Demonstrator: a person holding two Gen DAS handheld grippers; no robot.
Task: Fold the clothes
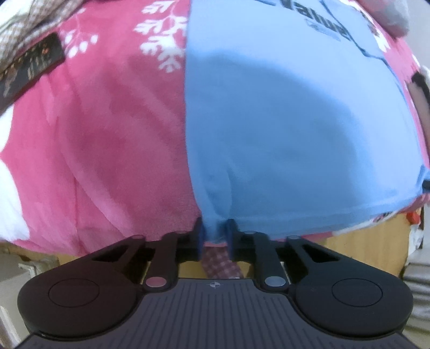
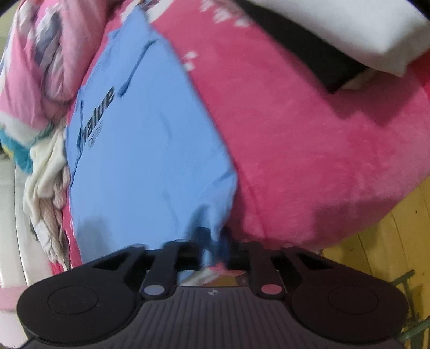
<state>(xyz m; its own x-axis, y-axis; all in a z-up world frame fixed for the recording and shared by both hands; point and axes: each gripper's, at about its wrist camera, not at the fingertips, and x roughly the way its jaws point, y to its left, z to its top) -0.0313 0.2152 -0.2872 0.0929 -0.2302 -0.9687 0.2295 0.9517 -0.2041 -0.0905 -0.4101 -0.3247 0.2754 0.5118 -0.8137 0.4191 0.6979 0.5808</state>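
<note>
While both my grippers pinch its near hem, a light blue cotton T-shirt (image 1: 295, 128) lies spread flat on a pink fleece blanket with white snowflakes (image 1: 107, 134).

From my left wrist camera, going left to right: a dark rectangular patterned item (image 1: 29, 72) rests at the blanket's far left, then pink fleece, then the shirt filling the right half, its dark printed lettering (image 1: 330, 24) at the far end. My left gripper (image 1: 215, 233) is nearly closed, its fingers (image 1: 200, 236) clamping the shirt's near left corner. From my right wrist camera: crumpled clothes (image 2: 45, 166) lie piled at the left, the shirt beside them, then open blanket, with a white pillow (image 2: 349, 26) far right. My right gripper (image 2: 215, 244) is narrowed onto a bunched fold of the near right corner.
</note>
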